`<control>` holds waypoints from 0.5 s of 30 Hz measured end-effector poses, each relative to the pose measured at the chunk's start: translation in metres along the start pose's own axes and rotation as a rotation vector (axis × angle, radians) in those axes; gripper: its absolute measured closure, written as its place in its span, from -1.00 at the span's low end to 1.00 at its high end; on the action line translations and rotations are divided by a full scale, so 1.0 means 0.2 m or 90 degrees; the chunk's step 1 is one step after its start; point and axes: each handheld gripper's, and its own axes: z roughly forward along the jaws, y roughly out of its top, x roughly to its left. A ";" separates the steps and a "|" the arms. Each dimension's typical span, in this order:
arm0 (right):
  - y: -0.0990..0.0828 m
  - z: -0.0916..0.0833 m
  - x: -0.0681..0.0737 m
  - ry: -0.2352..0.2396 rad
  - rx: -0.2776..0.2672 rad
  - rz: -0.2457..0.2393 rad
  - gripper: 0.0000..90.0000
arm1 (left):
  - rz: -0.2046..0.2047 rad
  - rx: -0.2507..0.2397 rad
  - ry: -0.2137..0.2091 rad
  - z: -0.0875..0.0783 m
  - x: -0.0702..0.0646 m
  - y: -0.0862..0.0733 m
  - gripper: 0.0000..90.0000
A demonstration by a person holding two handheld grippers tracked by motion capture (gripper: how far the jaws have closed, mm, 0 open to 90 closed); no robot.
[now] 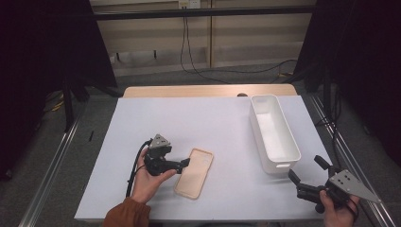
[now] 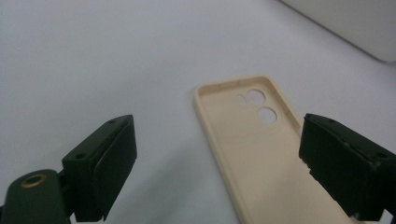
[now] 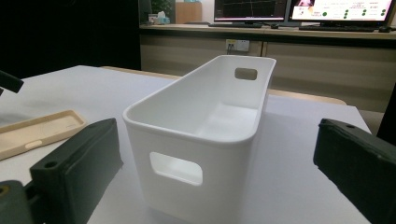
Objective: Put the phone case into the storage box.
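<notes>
left gripper [image 1: 185,163], lower left of frame, is held wide at the beige phone case [image 1: 194,172]; nothing's gripped. right gripper [image 1: 307,170] is spread wide too, lower right.

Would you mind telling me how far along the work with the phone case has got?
Nothing looks finished yet: the beige soft phone case lies flat on the table, inner side up, and the white plastic bin is empty. In hand: the left gripper sits at the case's edge, fingers open, not gripping. Left: probably grasping and moving the case. The right gripper waits open near the bin.
</notes>
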 end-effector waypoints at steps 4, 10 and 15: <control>0.00 0.00 0.00 0.002 -0.001 -0.001 -0.99 | 0.007 0.019 0.000 0.01 -0.01 0.00 -0.64; 0.00 0.00 0.00 0.001 0.000 0.000 -0.99 | 0.009 0.065 0.008 0.04 -0.01 -0.01 -0.49; 0.00 0.00 0.00 0.002 0.000 0.000 -0.99 | 0.010 0.096 -0.002 0.06 -0.02 0.00 -0.37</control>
